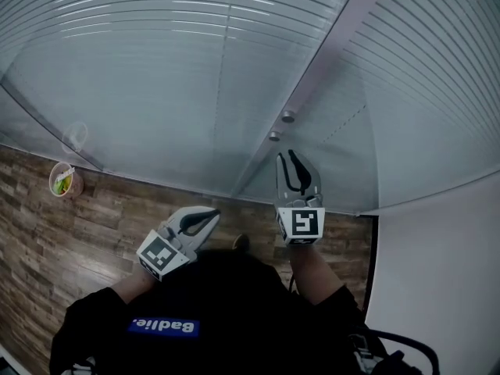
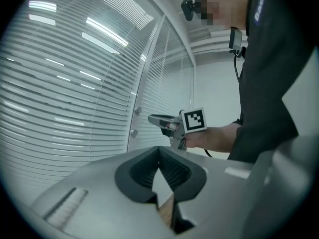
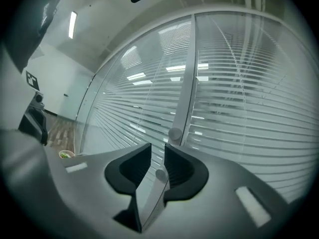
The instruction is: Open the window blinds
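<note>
White blinds (image 1: 141,69) are seen spread across two panes in front of a person (image 1: 226,311) in a black top, the slats run level from edge to edge and streaked with reflected ceiling light. The panes are divided by a pale post (image 1: 328,61), on which an upper knob (image 1: 288,116) and a lower knob (image 1: 274,136) are mounted, one close above the other. The right gripper (image 1: 292,156) is held level and aimed at that post, its jaws parted by a narrow gap with nothing clamped. In its own view the lower knob is framed in that gap (the head view places the tips just short of it, not touching). The left gripper (image 1: 212,213) is held to the left and nearer the body, well back from the panes, its jaws brought together at the tips on nothing. In the left gripper view the right gripper is shown side-on, its marker cube turned to the camera and its tips near the two knobs. A wood-pattern floor (image 1: 47,241) is laid up to the foot of the panes, where a small cup (image 1: 66,181) with something green in it is seen standing, well apart from both grippers. A plain white wall (image 1: 437,280) is met at the right pane's edge.
</note>
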Demonstrator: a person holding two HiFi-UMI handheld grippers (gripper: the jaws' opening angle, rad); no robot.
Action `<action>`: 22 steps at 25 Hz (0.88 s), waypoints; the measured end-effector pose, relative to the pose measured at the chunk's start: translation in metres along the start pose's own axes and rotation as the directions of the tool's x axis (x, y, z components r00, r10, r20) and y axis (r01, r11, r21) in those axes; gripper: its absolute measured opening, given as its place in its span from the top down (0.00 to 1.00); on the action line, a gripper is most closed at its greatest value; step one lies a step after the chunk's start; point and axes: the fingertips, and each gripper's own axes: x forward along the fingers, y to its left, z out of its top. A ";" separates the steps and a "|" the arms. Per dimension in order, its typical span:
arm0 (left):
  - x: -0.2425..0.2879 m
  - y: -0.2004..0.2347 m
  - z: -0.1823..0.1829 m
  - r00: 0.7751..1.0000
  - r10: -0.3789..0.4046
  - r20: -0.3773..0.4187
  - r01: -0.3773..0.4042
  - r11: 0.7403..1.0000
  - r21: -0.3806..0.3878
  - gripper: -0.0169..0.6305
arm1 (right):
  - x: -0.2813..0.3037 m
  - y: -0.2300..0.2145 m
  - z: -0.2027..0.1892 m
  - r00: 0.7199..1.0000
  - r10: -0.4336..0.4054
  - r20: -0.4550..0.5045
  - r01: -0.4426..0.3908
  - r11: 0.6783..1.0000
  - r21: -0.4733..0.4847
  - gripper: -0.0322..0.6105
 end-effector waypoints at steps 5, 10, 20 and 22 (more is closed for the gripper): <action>-0.001 0.005 0.000 1.000 0.030 0.000 -0.030 1.000 0.008 0.97 | 0.017 -0.012 0.008 1.000 -0.010 0.008 0.010 0.998 -0.066 0.79; -0.003 0.008 0.003 0.998 0.061 -0.001 -0.061 0.998 0.014 0.97 | 0.032 -0.022 0.014 0.999 -0.033 0.015 0.034 0.993 -0.109 0.76; -0.010 0.012 0.004 0.994 0.110 0.000 -0.110 0.994 0.013 0.97 | 0.055 -0.019 0.022 0.998 -0.062 0.008 0.059 0.896 -0.441 0.75; -0.011 0.012 0.003 0.994 0.113 -0.001 -0.113 0.994 0.015 0.97 | 0.056 -0.021 0.022 0.997 -0.077 0.002 0.067 0.851 -0.522 0.75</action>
